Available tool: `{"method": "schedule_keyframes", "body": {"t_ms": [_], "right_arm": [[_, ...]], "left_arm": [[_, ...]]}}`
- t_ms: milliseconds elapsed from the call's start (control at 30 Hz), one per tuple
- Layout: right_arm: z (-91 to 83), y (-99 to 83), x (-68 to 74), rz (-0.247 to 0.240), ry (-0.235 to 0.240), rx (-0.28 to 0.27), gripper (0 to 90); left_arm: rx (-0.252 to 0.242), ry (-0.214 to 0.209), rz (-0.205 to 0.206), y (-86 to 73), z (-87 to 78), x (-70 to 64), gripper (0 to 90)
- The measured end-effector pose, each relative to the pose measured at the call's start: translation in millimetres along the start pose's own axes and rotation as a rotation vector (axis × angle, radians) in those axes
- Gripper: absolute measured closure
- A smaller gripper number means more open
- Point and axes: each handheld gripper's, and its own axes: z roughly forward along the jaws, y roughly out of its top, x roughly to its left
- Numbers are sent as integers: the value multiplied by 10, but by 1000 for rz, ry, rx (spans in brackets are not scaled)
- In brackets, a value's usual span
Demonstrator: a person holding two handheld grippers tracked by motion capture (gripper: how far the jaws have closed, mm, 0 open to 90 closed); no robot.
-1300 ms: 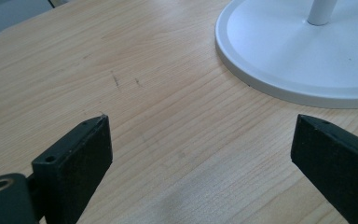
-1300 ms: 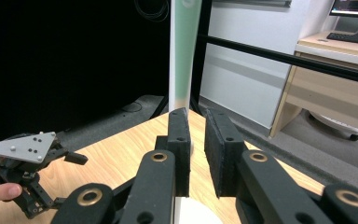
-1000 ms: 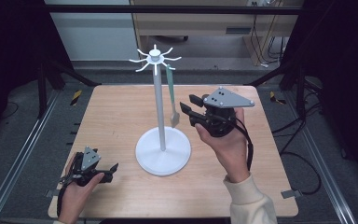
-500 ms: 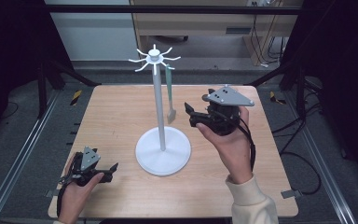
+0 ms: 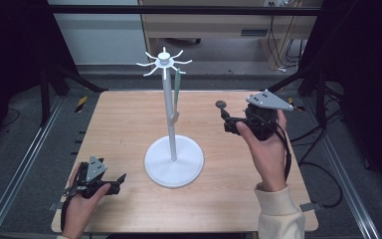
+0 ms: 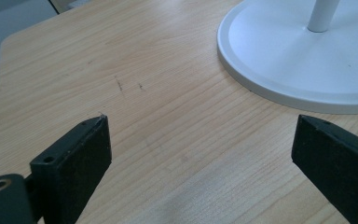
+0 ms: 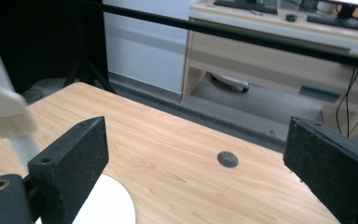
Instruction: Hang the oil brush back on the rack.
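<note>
Brush hangs on the stand, mid-table. My right gripper is beside it, jaws spread, empty. Left gripper rests spread near the base. Hanging step looks finished; next, retreat clear.

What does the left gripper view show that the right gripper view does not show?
Left gripper view: the pole foot and faint scratches. Right gripper view: a hanging brush head, a dark round spot on the table, a desk behind. Both: the wooden table, the white stand base, and an open claw: left claw, right claw.
</note>
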Motion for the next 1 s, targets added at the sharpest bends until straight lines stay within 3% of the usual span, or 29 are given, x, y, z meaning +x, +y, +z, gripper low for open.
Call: {"method": "schedule_keyframes", "body": {"t_ms": [400,500,633,767,867,1000], "right_arm": [[84,-242,-372,82,-36,47,73],[101,-306,-449,90,-54,52,72],[133,-415,-529,110,-77,69,74],[176,-505,-597,107,-87,89,131],[233,-598,-630,86,-93,134,127],[318,-717,-662,98,-105,170,119]], "left_arm": [[-11,1,8,-4,-16,8,33],[-14,-30,21,-9,-25,4,25],[-18,-15,22,-9,-31,10,24],[-12,-7,19,-15,-29,18,25],[5,8,23,-21,-20,23,25],[12,15,15,-31,-14,38,28]]}}
